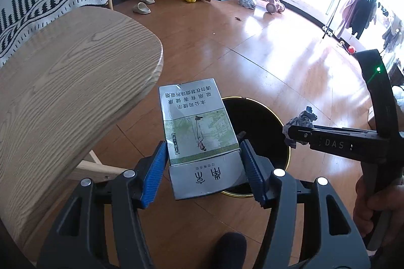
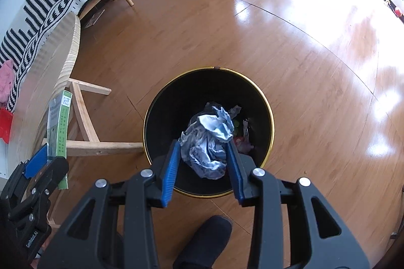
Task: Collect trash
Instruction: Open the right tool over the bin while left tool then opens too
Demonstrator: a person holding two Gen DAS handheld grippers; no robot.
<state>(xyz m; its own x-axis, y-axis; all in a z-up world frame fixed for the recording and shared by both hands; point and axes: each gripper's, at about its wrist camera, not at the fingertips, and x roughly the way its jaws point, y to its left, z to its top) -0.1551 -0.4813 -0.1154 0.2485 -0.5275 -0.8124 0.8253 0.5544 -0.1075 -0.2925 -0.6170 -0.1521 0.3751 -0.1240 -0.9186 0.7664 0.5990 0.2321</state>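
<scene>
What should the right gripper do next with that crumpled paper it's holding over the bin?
Probably open the right gripper and let the crumpled paper drop. It hangs between the blue fingers directly above the mouth of the black bin, so it should fall inside. The left gripper holds a flattened cigarette pack over the rim and could follow.

Bin (image 2: 151, 122) mouth open from above; some trash low inside. Desk (image 1: 75, 82) edge and its legs (image 2: 83, 115) crowd bin's left side. Floor (image 2: 290, 62) beyond and right of bin bare. Foot (image 2: 202, 243) near bin's near side.
</scene>
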